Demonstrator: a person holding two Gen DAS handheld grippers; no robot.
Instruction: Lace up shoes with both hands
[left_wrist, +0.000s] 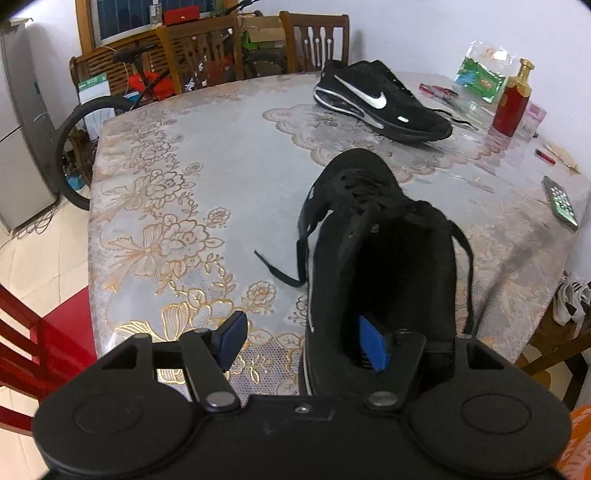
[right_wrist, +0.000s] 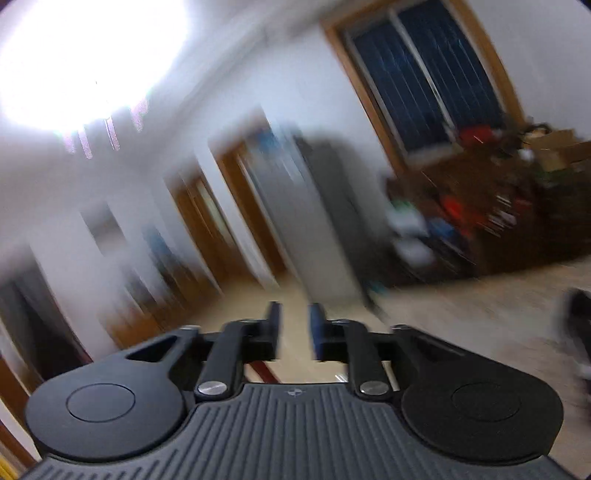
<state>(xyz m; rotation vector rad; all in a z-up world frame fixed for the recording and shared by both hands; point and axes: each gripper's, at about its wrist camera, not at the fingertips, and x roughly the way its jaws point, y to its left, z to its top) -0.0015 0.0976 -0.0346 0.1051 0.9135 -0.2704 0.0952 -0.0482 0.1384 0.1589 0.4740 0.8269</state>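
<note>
In the left wrist view we see the near shoe (left_wrist: 373, 266) at lower centre of the frame, heel toward the camera, standing on the table (left_wrist: 229, 155). Our left gripper (left_wrist: 303, 341) is spread wide: one blue pad sits inside the heel opening, the other outside over the table; no grip is confirmed. Loose laces (left_wrist: 295, 258) trail off both sides. A second shoe (left_wrist: 380, 101) lies at upper right. Our right gripper (right_wrist: 294, 328) is slightly parted, empty, aimed at a blurred room.

Matt black cloth shoe (left_wrist: 369, 236) between tongs, glossy plastic tablecloth (left_wrist: 192, 192) beneath, glossy red bottle (left_wrist: 511, 105) beyond.
</note>
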